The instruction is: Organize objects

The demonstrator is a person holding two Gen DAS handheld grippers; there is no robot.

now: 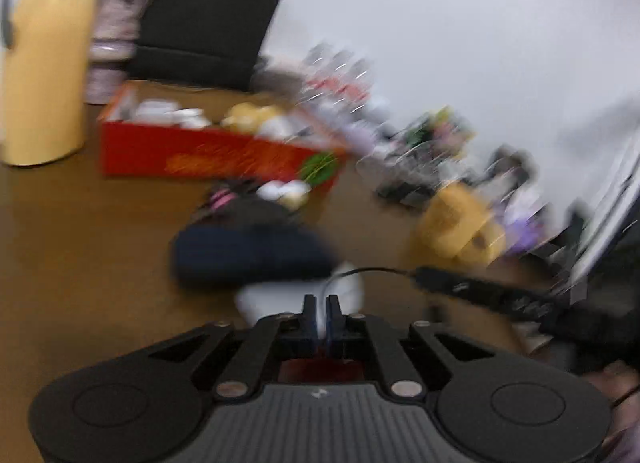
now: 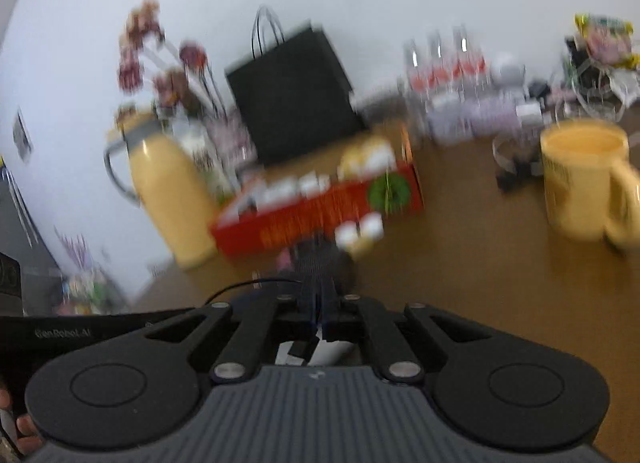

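Both views are motion-blurred. My left gripper point(image 1: 321, 305) has its jaws nearly together on a white cloth-like item point(image 1: 344, 291) that lies on the brown table point(image 1: 80, 243). A dark navy bundle point(image 1: 248, 251) sits just beyond it. My right gripper point(image 2: 319, 305) has its jaws together on a dark ribbed fabric item point(image 2: 316, 259), with something white point(image 2: 328, 351) under the fingers. A red box point(image 1: 208, 155) holding small white jars stands behind; it also shows in the right wrist view point(image 2: 320, 211).
A yellow thermos point(image 1: 44, 67) stands at the left, also in the right wrist view point(image 2: 168, 187). A black paper bag point(image 1: 208, 19) leans by the wall. A yellow mug point(image 2: 584, 179) stands at the right. Bottles point(image 2: 444, 67) and clutter line the back.
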